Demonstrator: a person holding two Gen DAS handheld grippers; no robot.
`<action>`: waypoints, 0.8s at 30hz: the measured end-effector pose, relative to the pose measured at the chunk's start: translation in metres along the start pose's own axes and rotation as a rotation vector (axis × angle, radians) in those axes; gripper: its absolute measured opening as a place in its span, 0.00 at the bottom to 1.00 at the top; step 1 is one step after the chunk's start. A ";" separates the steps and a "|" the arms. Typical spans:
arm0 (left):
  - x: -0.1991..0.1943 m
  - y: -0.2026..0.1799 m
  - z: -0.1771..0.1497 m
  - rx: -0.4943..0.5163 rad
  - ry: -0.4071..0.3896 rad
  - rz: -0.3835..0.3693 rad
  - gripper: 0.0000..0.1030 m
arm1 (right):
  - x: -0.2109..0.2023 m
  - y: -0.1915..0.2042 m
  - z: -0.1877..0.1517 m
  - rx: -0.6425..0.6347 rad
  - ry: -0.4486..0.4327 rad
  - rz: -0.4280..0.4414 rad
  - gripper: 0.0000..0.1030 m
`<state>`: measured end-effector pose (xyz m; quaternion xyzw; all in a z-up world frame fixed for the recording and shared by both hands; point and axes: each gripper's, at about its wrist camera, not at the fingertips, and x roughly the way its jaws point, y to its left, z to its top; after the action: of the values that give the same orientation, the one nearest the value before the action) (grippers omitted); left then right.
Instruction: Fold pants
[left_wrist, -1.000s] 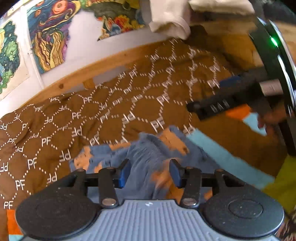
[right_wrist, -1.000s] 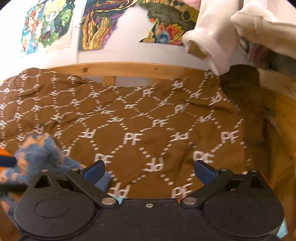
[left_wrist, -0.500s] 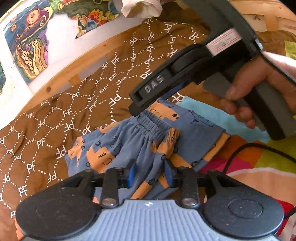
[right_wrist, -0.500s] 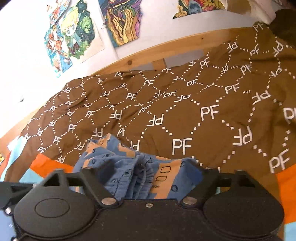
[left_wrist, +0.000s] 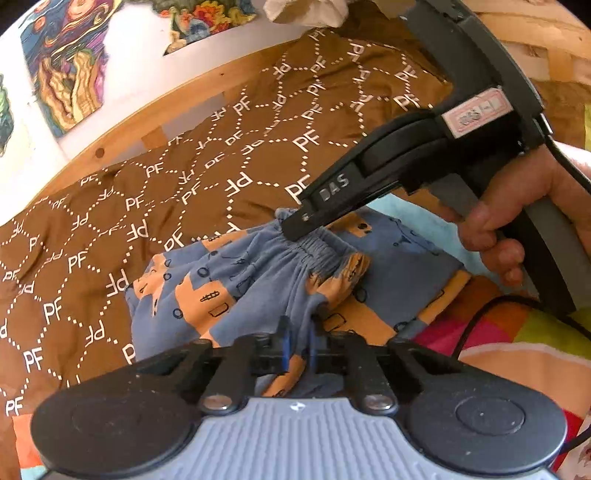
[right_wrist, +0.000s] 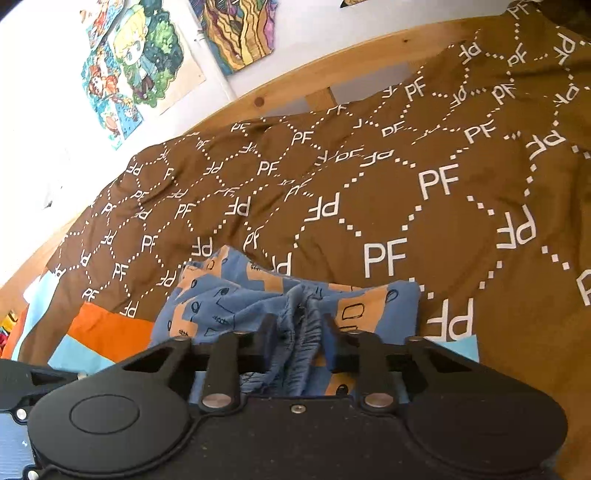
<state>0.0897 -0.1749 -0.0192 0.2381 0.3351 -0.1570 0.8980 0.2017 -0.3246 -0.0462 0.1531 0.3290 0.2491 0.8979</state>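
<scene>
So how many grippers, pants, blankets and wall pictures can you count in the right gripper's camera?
Grippers: 2, the right gripper closing on the bunched waistband and the left gripper's body at the left edge
Pants: 1
Brown blanket: 1
Wall pictures: 2, cartoon and swirly
Total: 6

The pants (left_wrist: 258, 284) lie on the blanket (left_wrist: 229, 155), a wooden rail (left_wrist: 155, 107) behind.

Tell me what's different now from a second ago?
Both grippers closed in on the pants. The left gripper, then half open above them, now pinches a fold. The right gripper, then wide open over the blanket, swung in and down onto the gathered waistband; its jaws are closing on it. The blanket and wall pictures are unchanged.
</scene>
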 end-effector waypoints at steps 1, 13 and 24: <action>-0.002 0.003 0.001 -0.021 -0.001 -0.007 0.06 | -0.001 -0.001 0.001 0.013 -0.002 0.007 0.17; -0.037 0.012 0.013 -0.111 -0.099 -0.099 0.05 | -0.042 -0.004 0.020 0.061 -0.042 0.023 0.09; -0.012 -0.011 0.001 -0.063 0.001 -0.167 0.33 | -0.042 -0.014 0.008 -0.055 0.115 -0.116 0.30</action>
<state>0.0763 -0.1829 -0.0140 0.1811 0.3588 -0.2209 0.8886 0.1839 -0.3605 -0.0247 0.0946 0.3814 0.2137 0.8943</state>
